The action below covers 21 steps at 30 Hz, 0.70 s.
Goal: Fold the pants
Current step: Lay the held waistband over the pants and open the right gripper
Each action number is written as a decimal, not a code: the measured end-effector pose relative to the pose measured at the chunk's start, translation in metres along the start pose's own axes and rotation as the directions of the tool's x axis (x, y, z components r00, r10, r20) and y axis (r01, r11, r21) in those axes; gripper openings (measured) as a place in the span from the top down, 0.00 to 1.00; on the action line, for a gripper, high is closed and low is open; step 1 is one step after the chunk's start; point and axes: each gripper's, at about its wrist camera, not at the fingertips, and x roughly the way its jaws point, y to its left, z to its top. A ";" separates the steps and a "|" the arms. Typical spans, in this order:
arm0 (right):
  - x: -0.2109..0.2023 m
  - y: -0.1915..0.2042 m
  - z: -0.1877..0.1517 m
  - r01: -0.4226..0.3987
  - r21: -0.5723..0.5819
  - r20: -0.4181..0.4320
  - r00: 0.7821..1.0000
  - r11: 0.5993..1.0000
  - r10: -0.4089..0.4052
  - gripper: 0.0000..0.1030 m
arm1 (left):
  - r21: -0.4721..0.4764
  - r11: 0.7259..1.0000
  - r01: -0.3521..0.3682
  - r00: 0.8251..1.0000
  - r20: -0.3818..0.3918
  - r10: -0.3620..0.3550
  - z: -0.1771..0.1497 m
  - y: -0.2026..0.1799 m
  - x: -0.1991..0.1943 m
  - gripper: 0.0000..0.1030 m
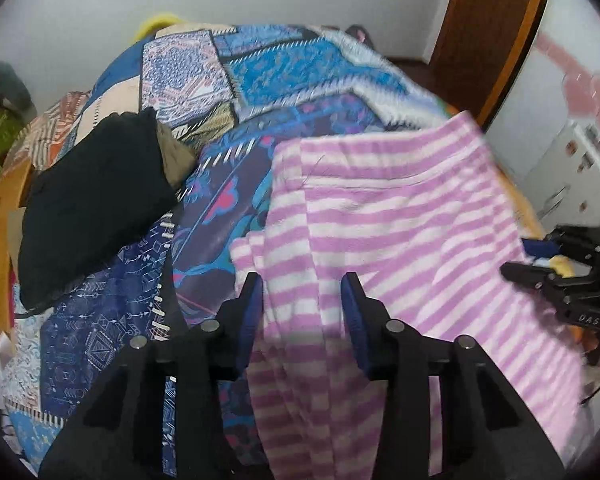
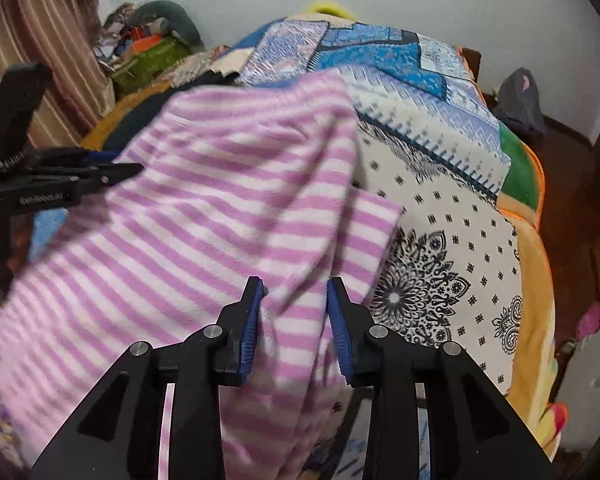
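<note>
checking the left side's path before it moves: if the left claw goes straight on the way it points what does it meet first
The left claw would meet the striped pants first; their fabric already lies between its open fingers and stretches ahead. Beyond that comes the patterned bedspread, though depth is hard to judge here.

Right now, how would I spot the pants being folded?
Find the bed's patchwork quilt. Draped over its near side are the pants, soft fleece in pink-and-white stripes. The black bundle beside them is plain; nothing else there is striped pink.
</note>
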 end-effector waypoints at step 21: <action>-0.076 0.064 -0.029 -0.102 -0.082 0.068 0.992 0.991 0.107 0.70 | 0.042 0.999 0.019 0.995 0.099 -0.023 -0.055 -0.039 -0.118 0.61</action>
